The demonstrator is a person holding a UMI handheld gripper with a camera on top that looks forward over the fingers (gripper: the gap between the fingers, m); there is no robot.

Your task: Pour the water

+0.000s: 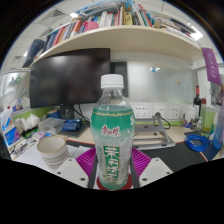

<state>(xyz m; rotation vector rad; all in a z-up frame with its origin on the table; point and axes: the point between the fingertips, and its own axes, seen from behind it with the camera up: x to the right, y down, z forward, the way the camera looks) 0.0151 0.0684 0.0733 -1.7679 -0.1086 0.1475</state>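
Gripper [113, 172] fingers clench a green-labelled drink bottle [113, 135], white cap on, upright between the magenta pads [139, 163]. Left of the bottle, well apart, sits a white paper cup [52, 151] on the desk [170, 160]. Judged step: carrying. Next: uncap, then tilt over the cup.

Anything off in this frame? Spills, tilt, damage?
Nothing stands out. The bottle stands upright between the jaws of the gripper, white cap on, label intact. The stacked paper cups to its left sit upright on the desk. No liquid shows on the desk.
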